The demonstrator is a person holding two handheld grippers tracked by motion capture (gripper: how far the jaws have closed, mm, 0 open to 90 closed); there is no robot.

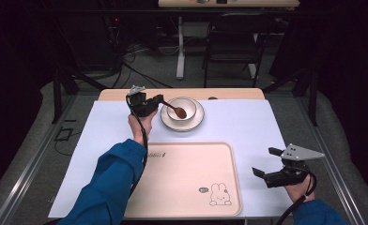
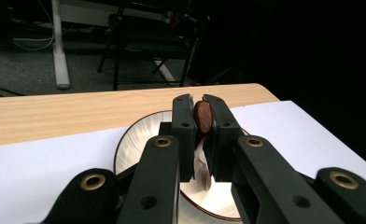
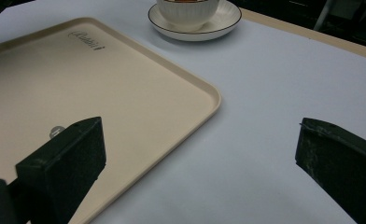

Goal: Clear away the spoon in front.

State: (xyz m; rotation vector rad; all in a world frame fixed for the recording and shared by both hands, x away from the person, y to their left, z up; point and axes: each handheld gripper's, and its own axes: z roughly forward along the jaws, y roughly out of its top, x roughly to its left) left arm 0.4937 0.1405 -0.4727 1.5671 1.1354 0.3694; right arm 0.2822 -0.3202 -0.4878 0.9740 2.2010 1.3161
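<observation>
High view shows your left gripper [image 1: 159,100] at upper centre of the frame, closed on the handle of a brown spoon [image 1: 177,111] whose bowl sits inside the cup [image 1: 182,112] on its saucer [image 1: 198,121]. The step in hand looks like lifting the spoon out of the cup, or stirring with it; I cannot tell which from this moment.

Left gripper view confirms the hold: your jaws are nearly together with the spoon [image 2: 202,116] pinched between their tips, the saucer [image 2: 134,140] just beyond and below.

Your right gripper [image 1: 267,165] waits at lower right of the high view, jaws spread wide and holding nothing, hovering over the white mat [image 1: 248,122] just beside the right edge of the tray [image 1: 182,173]. Right gripper view shows the same: both jaws far apart, the tray corner [image 3: 190,88] between them, the cup [image 3: 188,11] and saucer at the top of the frame.

If the spoon is bound for the tray, your next move calls for a straight lift until the bowl clears the cup's rim, then a carry toward lower centre of the frame. Keep the pinch firm, since the thin handle could swivel.
</observation>
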